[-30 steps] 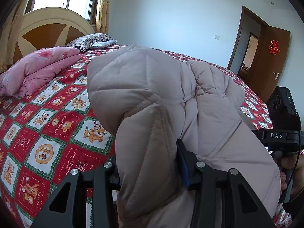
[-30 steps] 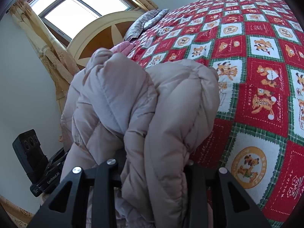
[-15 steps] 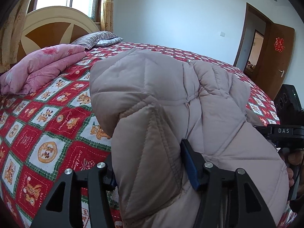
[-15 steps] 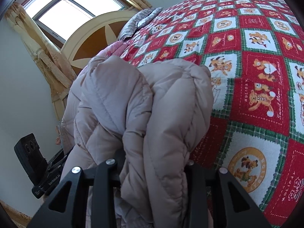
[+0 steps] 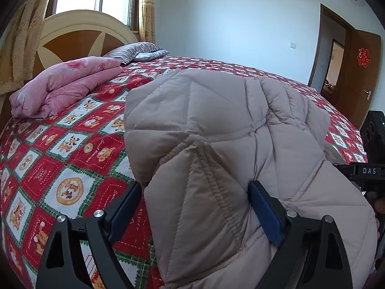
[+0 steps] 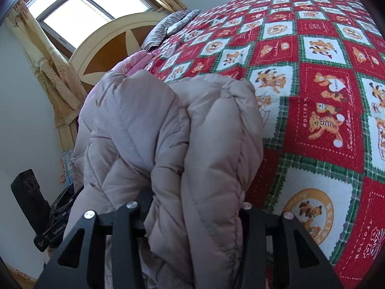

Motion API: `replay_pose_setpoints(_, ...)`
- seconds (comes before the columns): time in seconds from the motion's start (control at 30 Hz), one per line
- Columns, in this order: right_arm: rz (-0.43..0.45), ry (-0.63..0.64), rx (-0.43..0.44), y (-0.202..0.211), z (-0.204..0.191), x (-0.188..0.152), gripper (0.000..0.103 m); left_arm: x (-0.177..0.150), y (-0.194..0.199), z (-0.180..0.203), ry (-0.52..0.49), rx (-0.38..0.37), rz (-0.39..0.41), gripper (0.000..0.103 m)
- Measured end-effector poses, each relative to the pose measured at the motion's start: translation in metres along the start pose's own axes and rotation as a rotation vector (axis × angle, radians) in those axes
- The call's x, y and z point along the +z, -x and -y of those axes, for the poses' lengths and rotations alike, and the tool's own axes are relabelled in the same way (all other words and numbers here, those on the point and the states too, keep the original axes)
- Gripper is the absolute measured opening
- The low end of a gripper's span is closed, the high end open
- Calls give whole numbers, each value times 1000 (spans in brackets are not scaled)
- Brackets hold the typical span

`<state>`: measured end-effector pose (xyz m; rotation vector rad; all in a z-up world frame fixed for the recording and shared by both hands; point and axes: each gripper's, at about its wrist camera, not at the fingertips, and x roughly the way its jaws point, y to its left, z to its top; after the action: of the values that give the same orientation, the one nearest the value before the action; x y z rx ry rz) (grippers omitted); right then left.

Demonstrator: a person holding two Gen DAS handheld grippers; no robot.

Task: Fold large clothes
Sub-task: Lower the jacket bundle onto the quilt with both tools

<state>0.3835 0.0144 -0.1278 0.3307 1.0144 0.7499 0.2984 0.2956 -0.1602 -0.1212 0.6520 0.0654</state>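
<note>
A beige quilted padded coat point(image 5: 228, 132) is bunched up over the near edge of the bed. My left gripper point(image 5: 195, 192) has a thick fold of the coat between its blue pads point(image 5: 125, 207), which stand fairly wide apart around it. In the right wrist view the same coat point(image 6: 180, 132) fills the middle, and my right gripper point(image 6: 195, 207) is shut on a thick bundle of it; the fingertips are hidden by fabric. The right gripper's body also shows at the right edge of the left wrist view point(image 5: 368, 171).
The bed has a red, white and green teddy-bear bedspread point(image 5: 60, 149). A folded pink quilt point(image 5: 65, 84) and striped pillows point(image 5: 134, 53) lie by the headboard point(image 5: 79, 33). A brown door point(image 5: 361, 72) stands open at the right. Curtains hang by the window point(image 6: 50, 72).
Both grippers have moved forward and lower over the bed with the coat. The left pads now stand wider apart around the fold than a second ago.
</note>
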Motion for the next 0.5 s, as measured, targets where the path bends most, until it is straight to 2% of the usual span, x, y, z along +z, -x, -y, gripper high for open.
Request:
replay_pose_setpoints(0.27, 4, 18, -43, -1, -1, -2, 53, -1, -4, -5, 24, 6, -3, 97)
replay_pose_setpoints(0.43, 3, 84, -136, 0, -12, -2, 57, -2, -1, -2, 15, 36, 5, 98)
replay_pose_setpoints(0.5, 2, 101, -166, 0, -15, -2, 62, -3, 0, -1, 12, 51, 10, 99)
